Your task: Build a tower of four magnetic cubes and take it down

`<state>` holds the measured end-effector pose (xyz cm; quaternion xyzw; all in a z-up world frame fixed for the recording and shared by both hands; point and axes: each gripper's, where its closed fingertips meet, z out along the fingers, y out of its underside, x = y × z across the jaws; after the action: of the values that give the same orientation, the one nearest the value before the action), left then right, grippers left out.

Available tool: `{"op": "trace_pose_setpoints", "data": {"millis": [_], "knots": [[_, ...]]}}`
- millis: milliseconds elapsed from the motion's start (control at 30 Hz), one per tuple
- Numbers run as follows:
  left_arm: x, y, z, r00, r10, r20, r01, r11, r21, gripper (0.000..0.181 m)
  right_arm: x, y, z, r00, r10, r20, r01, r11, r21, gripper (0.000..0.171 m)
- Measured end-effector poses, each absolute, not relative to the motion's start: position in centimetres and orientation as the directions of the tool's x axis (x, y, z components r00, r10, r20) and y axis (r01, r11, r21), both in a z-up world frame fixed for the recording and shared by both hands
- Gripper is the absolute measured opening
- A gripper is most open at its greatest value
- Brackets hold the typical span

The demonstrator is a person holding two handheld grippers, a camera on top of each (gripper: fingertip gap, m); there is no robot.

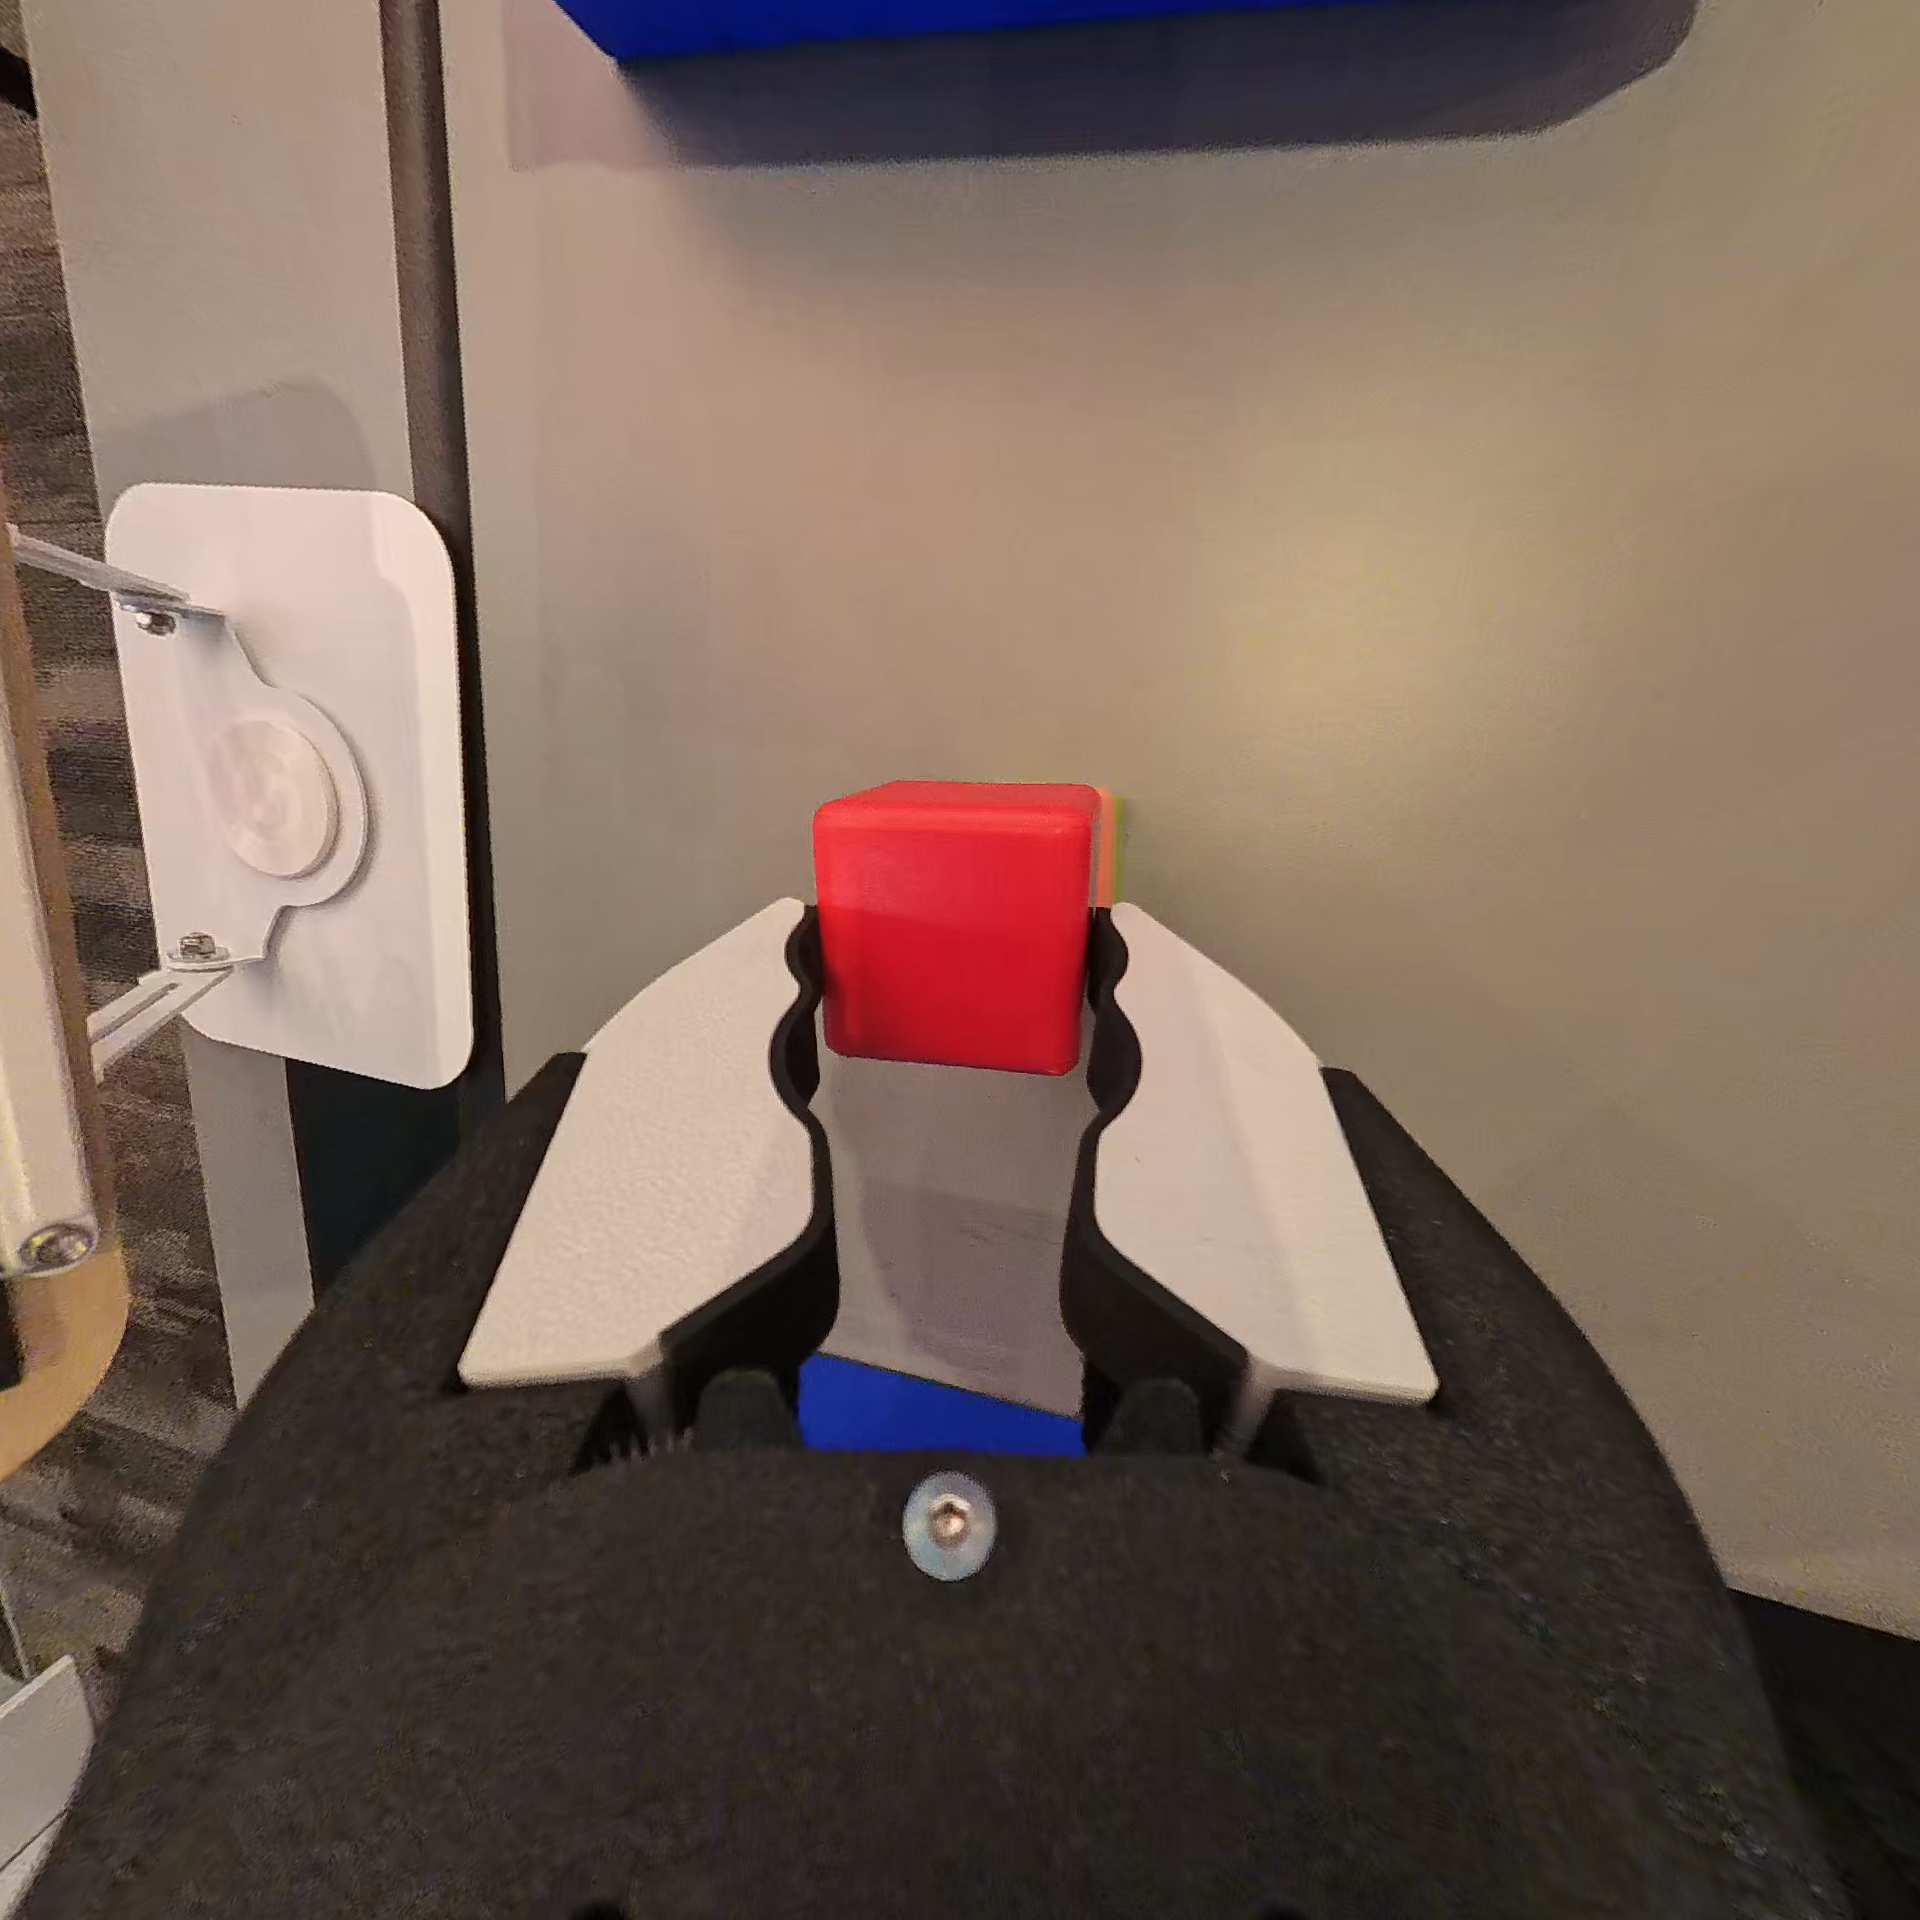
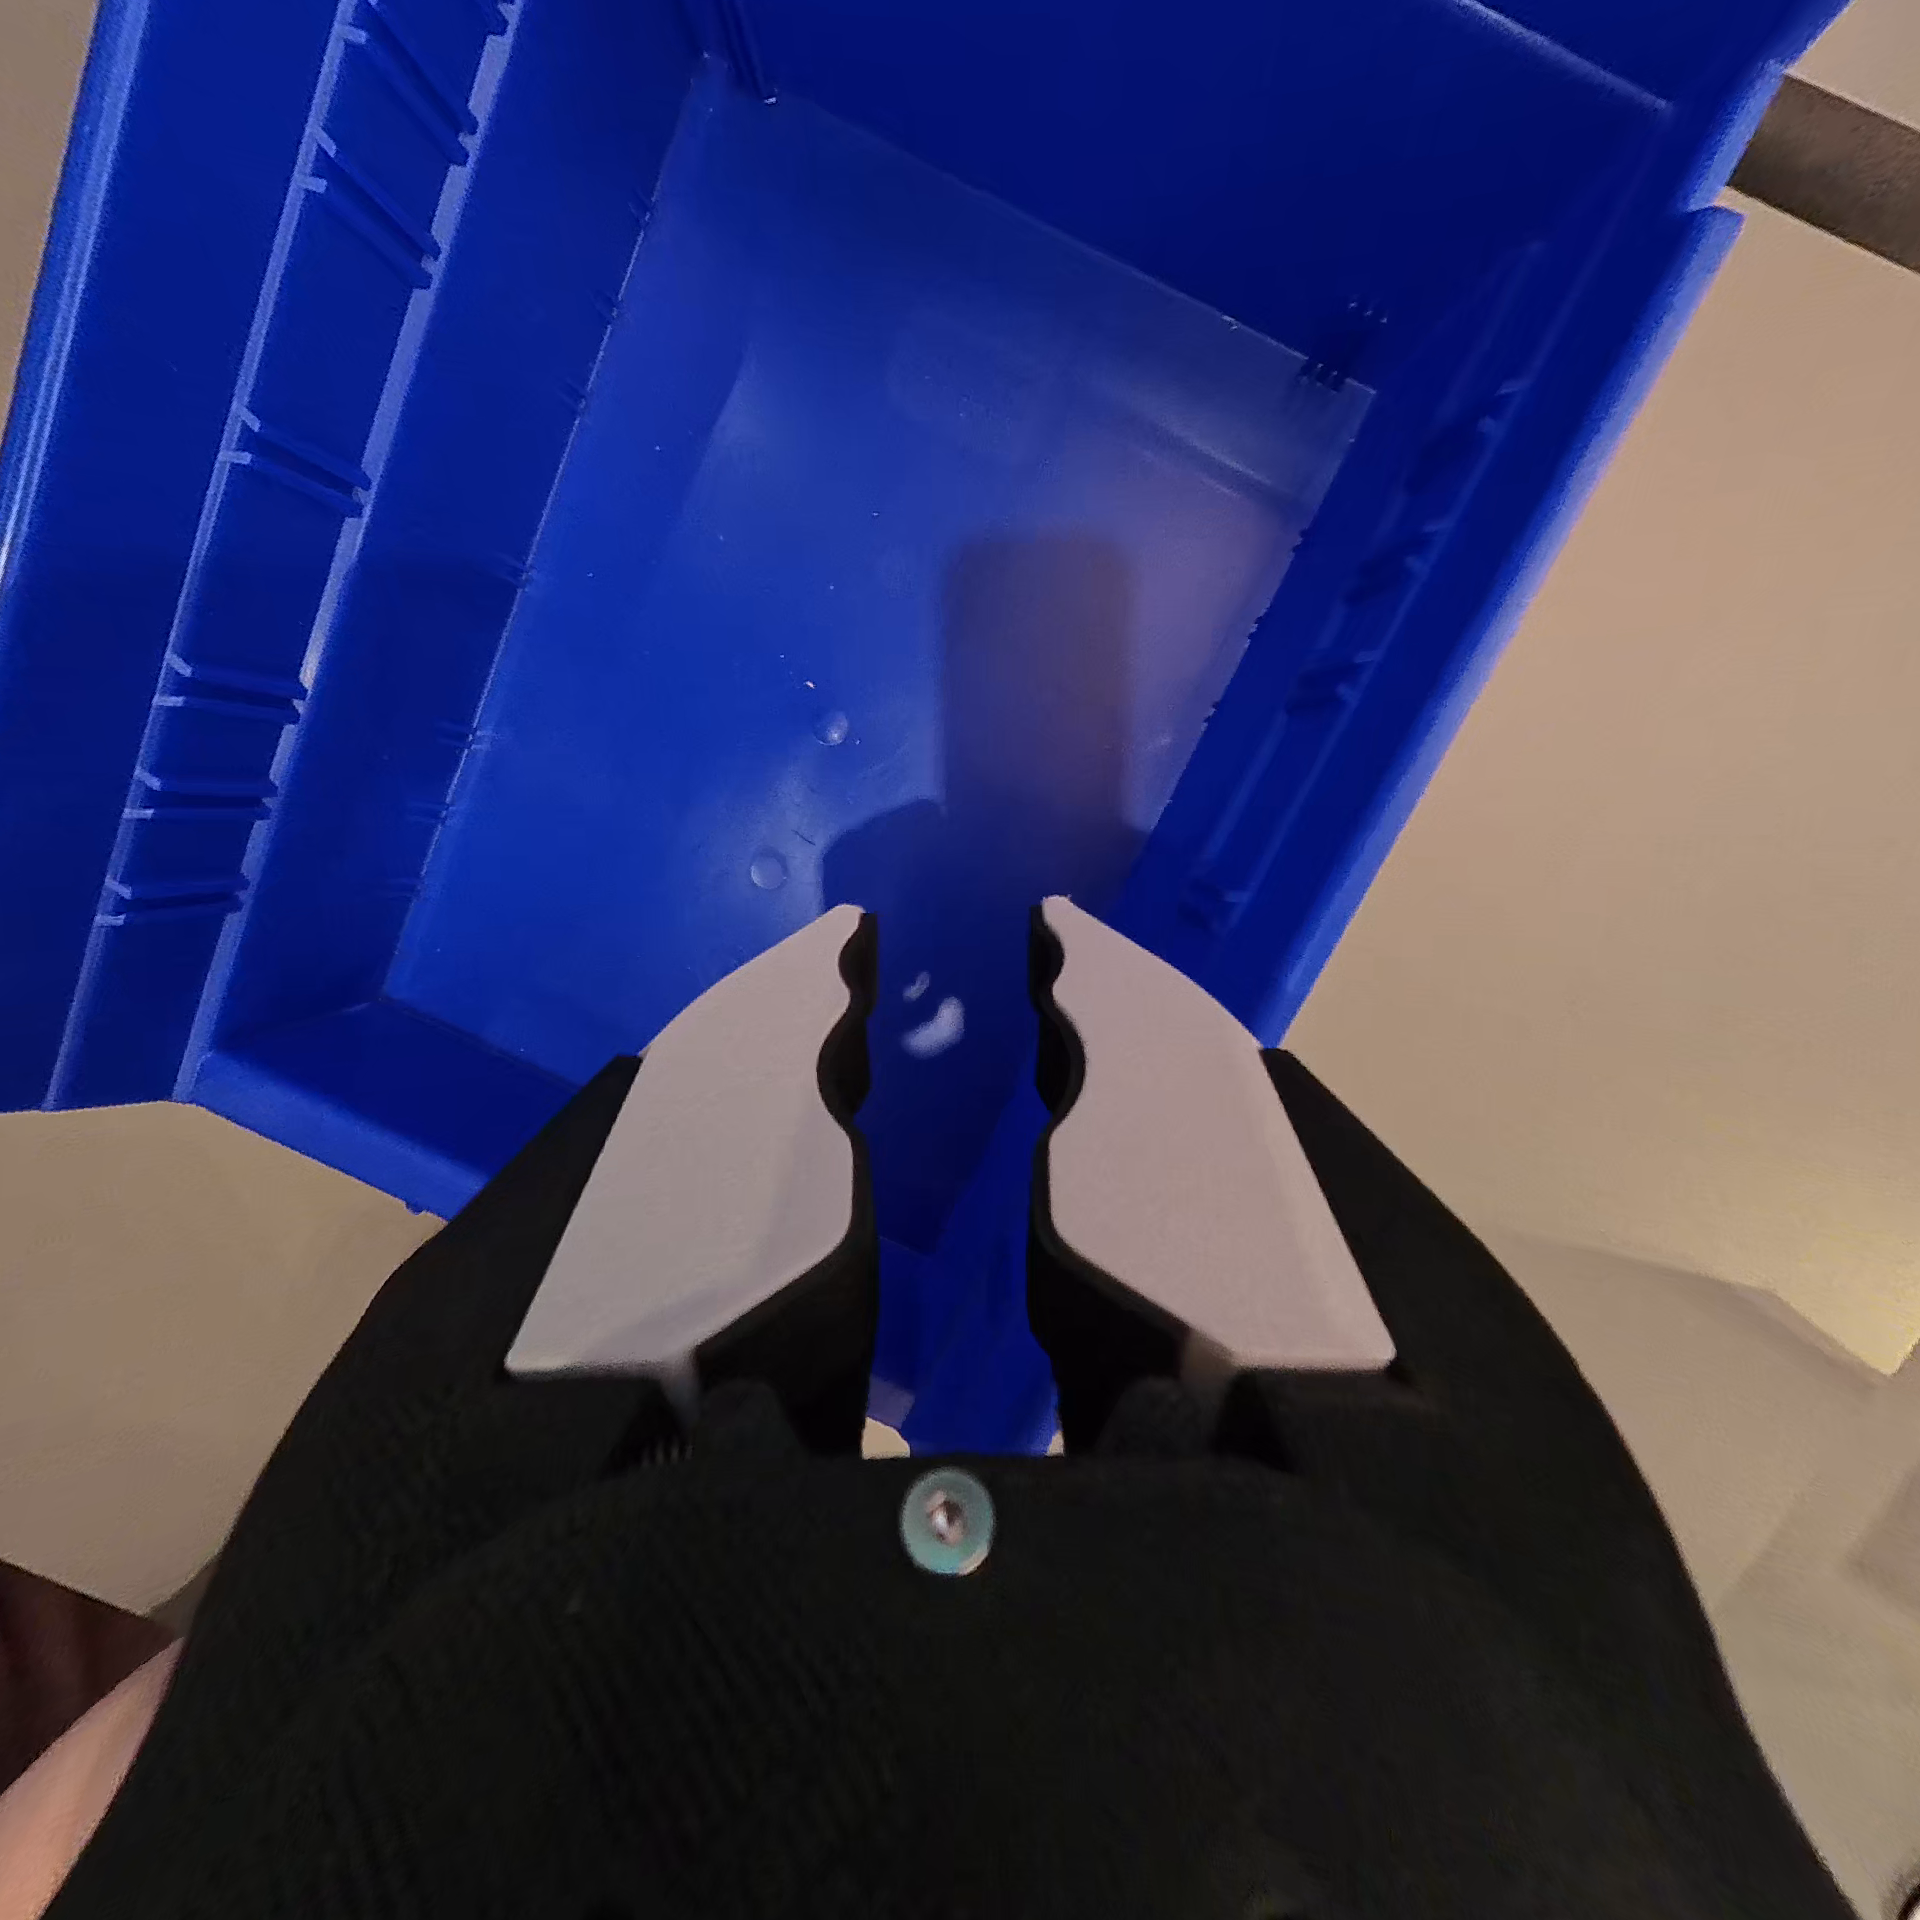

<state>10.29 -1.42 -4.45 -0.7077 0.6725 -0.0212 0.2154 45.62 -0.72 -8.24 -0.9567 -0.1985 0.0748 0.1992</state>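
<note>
In the left wrist view my left gripper [image 1: 951, 920] is shut on a red cube [image 1: 951, 935], with its black pads pressed on the cube's two sides above the grey table [image 1: 1455, 831]. A thin green edge [image 1: 1119, 847] shows just behind the red cube's right side; I cannot tell what it belongs to. A blue patch [image 1: 935, 1408] shows low between the fingers, near their base. In the right wrist view my right gripper [image 2: 951, 920] is open and empty, hovering over the inside of a blue bin [image 2: 312, 623]. Only the gripper's shadow lies on the bin floor.
The blue bin's edge [image 1: 1039, 52] shows at the top of the left wrist view. A white mount plate with metal brackets [image 1: 291, 779] sits at the left past a dark gap in the table. Carpet lies beyond it. The tips of one gripper are about 35 cm away from the tips of the other.
</note>
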Motion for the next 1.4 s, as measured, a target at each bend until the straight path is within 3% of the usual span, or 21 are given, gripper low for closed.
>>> {"op": "trace_pose_setpoints", "data": {"millis": [400,467,633,800,1067,1400], "knots": [[10.6,-0.9,-6.0,0.058,-0.969,-0.241,-0.949,0.022,-0.315,0.050,45.4,-0.7,-8.7,0.905,0.419,-0.075,0.360,-0.848,-0.388,0.031],[10.4,-1.0,-5.7,0.073,-0.971,-0.227,-0.948,0.003,-0.318,0.065,45.4,-0.8,-8.7,0.904,0.421,-0.081,0.360,-0.848,-0.389,0.031],[8.1,-0.1,0.0,0.196,-0.937,-0.290,-0.883,-0.040,-0.468,0.061,45.3,-0.8,-8.7,0.903,0.420,-0.088,0.357,-0.848,-0.392,0.031],[-2.1,2.5,4.6,0.417,-0.829,-0.373,-0.834,-0.186,-0.519,0.055,45.3,-0.8,-8.7,0.904,0.421,-0.078,0.361,-0.847,-0.389,0.031],[-18.8,3.3,-4.6,0.567,-0.768,-0.297,-0.823,-0.520,-0.228,0.058,45.6,-0.8,-8.5,0.909,0.412,-0.059,0.360,-0.849,-0.386,0.031],[-22.5,3.5,-11.6,0.564,-0.783,-0.261,-0.816,-0.578,-0.028,0.060,46.7,-1.3,-8.2,0.925,0.377,-0.047,0.329,-0.855,-0.401,0.031]]}}
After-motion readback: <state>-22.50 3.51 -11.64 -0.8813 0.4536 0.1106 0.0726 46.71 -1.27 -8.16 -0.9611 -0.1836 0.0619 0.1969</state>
